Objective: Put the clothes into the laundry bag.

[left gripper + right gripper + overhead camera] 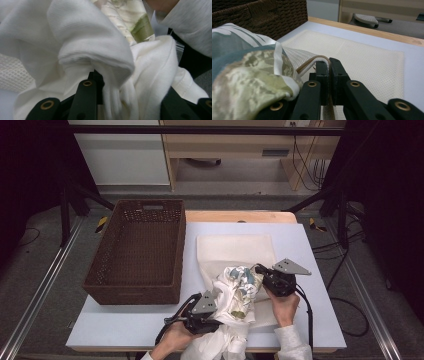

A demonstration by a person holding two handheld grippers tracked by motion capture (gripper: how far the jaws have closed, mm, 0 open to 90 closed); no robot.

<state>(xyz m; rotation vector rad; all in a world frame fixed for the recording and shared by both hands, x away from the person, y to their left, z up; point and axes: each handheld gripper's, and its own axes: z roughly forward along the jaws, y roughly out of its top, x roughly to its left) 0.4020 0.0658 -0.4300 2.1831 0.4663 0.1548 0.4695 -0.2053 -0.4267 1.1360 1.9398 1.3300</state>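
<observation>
One person sits at one table [310,250] and holds two grippers, one in each hand.

The right gripper [329,65] has its two black jaws pressed together. They pinch the tan edge of one cream mesh bag [362,52]. The edge curves up and over, right between the jaw tips. The flat part of the mesh bag lies on the table ahead of the jaws and to their right. In the high view, the right gripper [260,270] sits at the near end of the mesh bag [235,247], with one hand [284,307] behind it.

To the left of the right jaws, just beside them, is one bunched cloth with green and blue leaf prints [244,75]. It touches the left jaw arm. In the high view, this printed cloth [242,282] lies between the two grippers.

The left gripper [216,312] is in the high view at the near edge of the table, pushed into one white cloth [227,320]. In the left gripper view, the white cloth [95,47] bulges over and between the jaws. The two jaws stand apart, and thick folds of the cloth fill the gap. I cannot tell if the jaws squeeze the cloth or just sit around it. Past the jaws, up top, a bit of the printed cloth [132,20] peeks out. A white sleeve [190,22] is up and to the right of the jaws.

One brown woven basket [137,250] stands on the table. In the right gripper view, the basket [262,17] is far ahead of the jaws, to their left.
</observation>
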